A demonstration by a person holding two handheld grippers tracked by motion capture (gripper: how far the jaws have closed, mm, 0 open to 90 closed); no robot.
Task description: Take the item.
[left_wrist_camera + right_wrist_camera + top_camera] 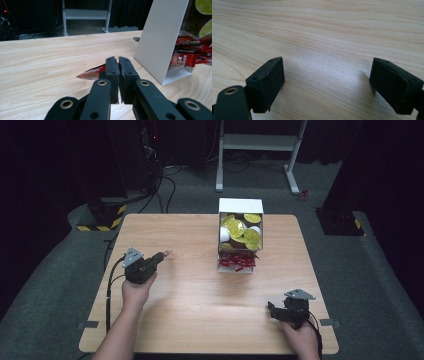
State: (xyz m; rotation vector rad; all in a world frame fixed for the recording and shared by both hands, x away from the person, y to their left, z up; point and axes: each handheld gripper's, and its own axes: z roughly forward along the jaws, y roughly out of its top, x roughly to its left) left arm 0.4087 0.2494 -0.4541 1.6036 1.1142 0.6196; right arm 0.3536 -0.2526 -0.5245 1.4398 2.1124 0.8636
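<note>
A red sachet [92, 73] is pinched between the jaws of the left gripper [117, 65], which are pressed together on it; its pointed end sticks out to the left of the jaws, low over the wooden table [42, 65], though whether it touches the wood is hard to tell. In the high view the left gripper [161, 256] sits over the table's left half, held by the person's left hand [136, 289], with the sachet's tip [166, 253] showing past the jaws. Well to its right stands a white box [240, 206] with an open front, its upper compartment packed with yellow-green lidded cups [243, 231] and its lower one with more red sachets [238, 260]. Near the table's front right corner the right gripper [273, 310], in the right hand [301, 336], has its jaws spread wide over bare wood, holding nothing.
</note>
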